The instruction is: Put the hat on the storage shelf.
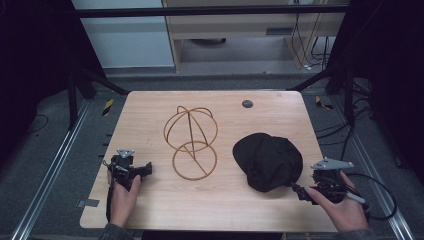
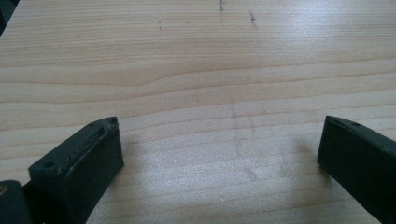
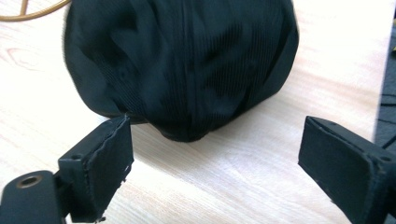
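Grippers, two, both spread wide and empty; one black cap [image 1: 268, 161], one wire stand [image 1: 192, 141].

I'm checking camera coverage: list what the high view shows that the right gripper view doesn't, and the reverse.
High view alone: the whole wire hat stand, the left tool in the person's left hand, and a dark round disc near the table's far edge. Right gripper view alone: the right tool seen close, its jaws wide apart in front of the black cap, not touching it. Both: the cap and the wooden table.
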### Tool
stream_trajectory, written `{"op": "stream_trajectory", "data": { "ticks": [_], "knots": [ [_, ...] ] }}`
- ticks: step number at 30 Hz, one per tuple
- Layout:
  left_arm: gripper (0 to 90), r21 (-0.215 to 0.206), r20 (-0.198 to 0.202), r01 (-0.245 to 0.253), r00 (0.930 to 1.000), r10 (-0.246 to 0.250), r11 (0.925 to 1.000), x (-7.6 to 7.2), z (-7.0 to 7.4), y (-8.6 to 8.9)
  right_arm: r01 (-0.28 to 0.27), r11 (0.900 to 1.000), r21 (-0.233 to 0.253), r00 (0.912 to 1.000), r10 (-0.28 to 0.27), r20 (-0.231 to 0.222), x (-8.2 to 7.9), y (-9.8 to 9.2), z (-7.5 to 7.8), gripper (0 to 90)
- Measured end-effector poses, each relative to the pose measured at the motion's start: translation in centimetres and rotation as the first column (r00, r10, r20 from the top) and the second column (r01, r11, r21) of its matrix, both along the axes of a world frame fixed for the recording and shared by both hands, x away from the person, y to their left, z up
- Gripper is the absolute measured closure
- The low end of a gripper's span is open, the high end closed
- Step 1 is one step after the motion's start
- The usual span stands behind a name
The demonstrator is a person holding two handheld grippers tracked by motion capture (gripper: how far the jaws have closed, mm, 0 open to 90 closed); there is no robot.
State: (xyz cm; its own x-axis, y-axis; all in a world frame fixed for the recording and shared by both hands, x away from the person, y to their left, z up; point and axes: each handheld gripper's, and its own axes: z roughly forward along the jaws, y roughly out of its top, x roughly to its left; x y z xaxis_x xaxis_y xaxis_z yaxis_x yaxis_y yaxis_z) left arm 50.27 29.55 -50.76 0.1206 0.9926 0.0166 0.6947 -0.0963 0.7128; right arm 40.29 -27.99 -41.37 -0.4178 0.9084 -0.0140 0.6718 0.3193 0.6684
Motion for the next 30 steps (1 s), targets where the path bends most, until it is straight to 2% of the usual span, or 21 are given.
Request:
{"op": "stream_trajectory", "data": {
  "ticks": [1, 2, 3, 4, 6, 8, 9, 11, 12, 13, 16, 17, 21, 23, 25, 26, 28, 29, 30],
  "knots": [
    [0.0, 0.000, 0.000, -0.004, 1.0000, 0.004, 1.0000, 0.0, 0.0, 0.0, 0.000, 1.000, 0.000, 1.0000, 0.000, 0.000, 0.0, 0.0, 0.0, 9.6],
    [0.0, 0.001, 0.000, -0.007, 1.0000, 0.007, 1.0000, -0.1, 0.0, -0.1, -0.018, 1.000, 0.005, 0.9998, 0.018, 0.001, 0.3, 0.3, 1.2, 9.5],
    [0.0, 0.001, 0.001, -0.008, 1.0000, 0.008, 1.0000, -0.1, 0.0, -0.2, -0.018, 1.000, 0.005, 0.9998, 0.018, 0.001, 0.3, 0.3, 1.2, 9.5],
    [0.0, 0.000, 0.000, -0.006, 1.0000, 0.006, 1.0000, -0.1, 0.0, -0.2, -0.033, 0.999, 0.009, 0.9994, 0.032, 0.007, 0.8, 0.7, 2.3, 9.0],
    [0.0, 0.001, 0.000, -0.006, 1.0000, 0.006, 1.0000, -0.1, 0.0, -0.2, -0.042, 0.999, 0.008, 0.9991, 0.042, 0.007, 1.1, 0.9, 2.8, 9.0],
    [0.0, 0.001, 0.000, -0.007, 1.0000, 0.007, 1.0000, -0.1, 0.0, -0.2, -0.065, 0.998, 0.000, 0.9978, 0.065, 0.012, 2.3, 1.9, 3.6, 8.9],
    [0.0, 0.001, 0.000, -0.006, 1.0000, 0.006, 1.0000, -0.1, 0.0, -0.2, -0.065, 0.998, 0.000, 0.9978, 0.065, 0.012, 2.3, 1.9, 3.6, 8.9],
    [0.0, 0.000, 0.001, -0.008, 1.0000, 0.008, 1.0000, -0.1, 0.0, -0.2, -0.085, 0.996, -0.013, 0.9964, 0.085, 0.005, 3.5, 2.6, 3.6, 9.0],
    [0.0, 0.001, 0.000, -0.009, 1.0000, 0.009, 1.0000, -0.1, 0.0, -0.3, -0.089, 0.996, -0.002, 0.9959, 0.089, -0.018, 4.7, 3.0, 3.4, 9.6],
    [0.0, 0.001, 0.000, -0.009, 1.0000, 0.009, 1.0000, -0.1, 0.0, -0.3, -0.089, 0.996, -0.002, 0.9959, 0.089, -0.018, 4.7, 3.0, 3.4, 9.6],
    [0.0, 0.001, 0.000, -0.010, 0.9999, 0.010, 0.9999, -0.1, 0.0, -0.4, -0.072, 0.997, 0.033, 0.9965, 0.074, -0.040, 6.2, 3.5, 2.9, 11.1],
    [0.0, 0.000, 0.000, -0.011, 0.9999, 0.011, 0.9999, -0.1, 0.0, -0.5, -0.077, 0.997, 0.024, 0.9959, 0.078, -0.045, 6.9, 3.9, 2.7, 11.1],
    [0.0, 0.000, 0.001, -0.009, 1.0000, 0.009, 1.0000, -0.1, 0.0, -0.6, -0.075, 0.997, 0.017, 0.9961, 0.075, -0.045, 7.6, 4.1, 2.9, 12.8],
    [0.0, 0.002, -0.001, -0.006, 1.0000, 0.006, 1.0000, -0.2, 0.0, -0.7, -0.078, 0.997, 0.014, 0.9952, 0.079, -0.058, 7.9, 4.2, 2.9, 16.0],
    [0.0, 0.003, -0.001, -0.003, 1.0000, 0.003, 1.0000, -0.2, 0.0, -0.8, -0.085, 0.996, 0.014, 0.9921, 0.086, -0.092, 8.4, 4.2, 2.5, 23.0],
    [0.0, 0.003, -0.001, -0.003, 1.0000, 0.003, 1.0000, -0.2, 0.0, -0.8, -0.085, 0.996, 0.014, 0.9921, 0.086, -0.092, 8.4, 4.2, 2.5, 23.0],
    [0.0, 0.001, 0.000, -0.001, 1.0000, 0.001, 1.0000, -0.2, 0.0, -0.9, -0.091, 0.996, 0.011, 0.9902, 0.092, -0.105, 8.6, 4.2, 2.2, 30.9],
    [0.0, 0.001, 0.000, -0.001, 1.0000, 0.001, 1.0000, -0.2, 0.0, -0.9, -0.104, 0.994, 0.015, 0.9875, 0.105, -0.118, 8.7, 4.1, 2.0, 38.7],
    [0.0, 0.002, 0.000, -0.001, 1.0000, 0.001, 1.0000, -0.2, 0.0, -0.9, -0.104, 0.994, 0.015, 0.9875, 0.105, -0.118, 8.7, 4.1, 2.0, 38.7]
  ]
}}
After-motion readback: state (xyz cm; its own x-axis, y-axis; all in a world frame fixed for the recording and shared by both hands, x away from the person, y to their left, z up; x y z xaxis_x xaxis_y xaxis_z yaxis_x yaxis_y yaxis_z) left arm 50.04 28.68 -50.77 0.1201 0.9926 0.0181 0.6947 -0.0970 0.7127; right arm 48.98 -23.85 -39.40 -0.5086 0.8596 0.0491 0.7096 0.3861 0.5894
